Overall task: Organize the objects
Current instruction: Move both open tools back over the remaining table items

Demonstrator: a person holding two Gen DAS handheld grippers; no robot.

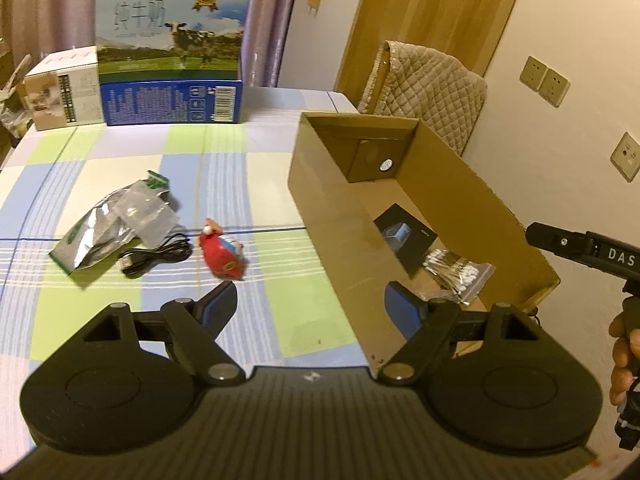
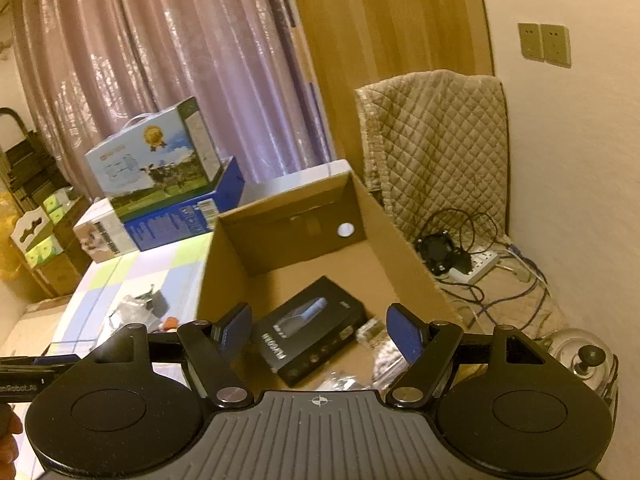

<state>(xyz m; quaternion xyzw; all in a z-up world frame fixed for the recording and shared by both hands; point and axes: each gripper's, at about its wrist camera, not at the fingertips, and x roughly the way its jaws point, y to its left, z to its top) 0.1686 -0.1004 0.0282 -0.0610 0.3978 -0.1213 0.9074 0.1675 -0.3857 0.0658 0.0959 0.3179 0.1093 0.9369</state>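
Note:
An open cardboard box (image 1: 340, 220) stands on the checked tablecloth at the right; it holds a black product box (image 2: 312, 332) and a bag of cotton swabs (image 1: 460, 270). On the cloth to its left lie a red toy figure (image 1: 222, 252), a black USB cable (image 1: 156, 258) and silver foil packets (image 1: 108, 228). My left gripper (image 1: 310, 306) is open and empty, just above the cloth beside the box's near corner. My right gripper (image 2: 320, 330) is open and empty, hovering over the box's near end above the black product box.
A milk carton case (image 1: 170, 52) and a smaller white box (image 1: 60, 92) stand at the table's far edge. A chair with a quilted cover (image 2: 436, 148) is behind the box. A power strip with cables (image 2: 476, 264) lies on the floor at right.

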